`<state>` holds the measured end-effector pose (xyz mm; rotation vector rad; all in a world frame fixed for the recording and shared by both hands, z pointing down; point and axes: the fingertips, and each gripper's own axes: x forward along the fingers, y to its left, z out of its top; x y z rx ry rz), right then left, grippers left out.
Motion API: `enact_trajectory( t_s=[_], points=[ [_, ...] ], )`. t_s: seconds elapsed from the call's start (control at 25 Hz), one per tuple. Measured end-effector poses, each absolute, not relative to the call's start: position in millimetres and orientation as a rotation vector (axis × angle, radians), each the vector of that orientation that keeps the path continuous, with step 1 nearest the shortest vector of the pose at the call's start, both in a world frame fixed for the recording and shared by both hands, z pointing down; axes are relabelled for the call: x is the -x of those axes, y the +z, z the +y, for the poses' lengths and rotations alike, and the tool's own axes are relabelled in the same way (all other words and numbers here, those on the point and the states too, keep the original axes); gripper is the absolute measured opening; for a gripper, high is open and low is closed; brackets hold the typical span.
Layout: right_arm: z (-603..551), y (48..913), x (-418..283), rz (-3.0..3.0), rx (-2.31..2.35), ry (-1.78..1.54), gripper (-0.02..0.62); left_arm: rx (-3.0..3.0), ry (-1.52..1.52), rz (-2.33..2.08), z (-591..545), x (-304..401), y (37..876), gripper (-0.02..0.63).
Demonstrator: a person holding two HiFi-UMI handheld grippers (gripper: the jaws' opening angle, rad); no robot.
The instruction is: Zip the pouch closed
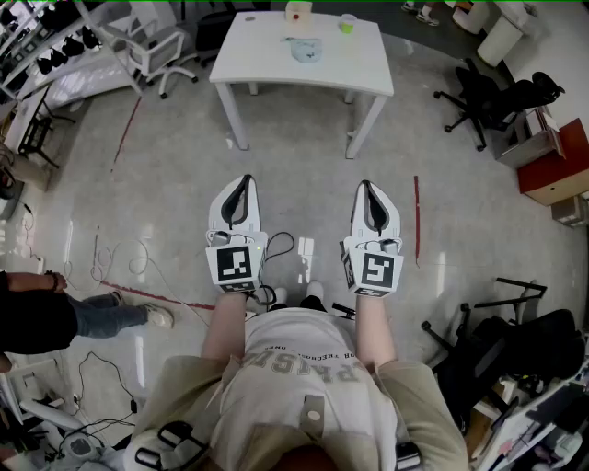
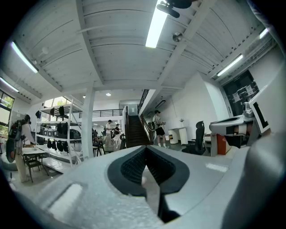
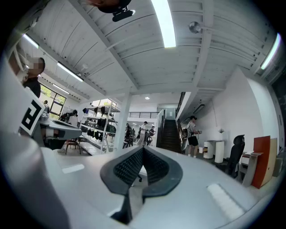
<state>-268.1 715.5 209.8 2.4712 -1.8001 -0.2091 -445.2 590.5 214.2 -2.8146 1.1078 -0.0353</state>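
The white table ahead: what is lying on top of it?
On the white table lie a pale blue pouch, a small green cup and a cream container near the far edge. Whether the pouch is zipped is too small to tell.

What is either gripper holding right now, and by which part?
Nothing is held. The left gripper and the right gripper both have their jaws closed together with nothing between them, short of the white table.

White left claw (image 1: 244, 179), right claw (image 1: 366, 185), black pads (image 2: 134, 167) — marker cubes (image 1: 234, 266) black-and-white squares; table (image 1: 267, 55) white; pouch (image 1: 308, 51) pale blue.
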Motion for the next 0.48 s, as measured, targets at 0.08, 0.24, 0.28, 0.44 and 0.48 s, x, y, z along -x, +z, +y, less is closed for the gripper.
enact_trajectory(
  t_s=[0.08, 0.24, 0.28, 0.44, 0.48],
  points=[
    [714, 211, 267, -1.802, -2.467, -0.211, -0.002, 2.819, -0.041, 1.11, 589, 444, 217, 0.012],
    [714, 212, 264, -1.804, -2.459, -0.21, -0.002, 2.834, -0.064, 1.117, 589, 440, 222, 0.012],
    [714, 213, 263, -1.803, -2.459, -0.209, -0.002, 2.832, -0.063, 1.12, 589, 439, 221, 0.012],
    [718, 216, 256, -1.802, -2.457, -0.206, -0.002, 2.821, -0.053, 1.127, 592, 434, 221, 0.012],
    [718, 216, 254, -1.804, -2.455, -0.205, -0.002, 2.819, -0.063, 1.132, 592, 433, 223, 0.012]
  ],
)
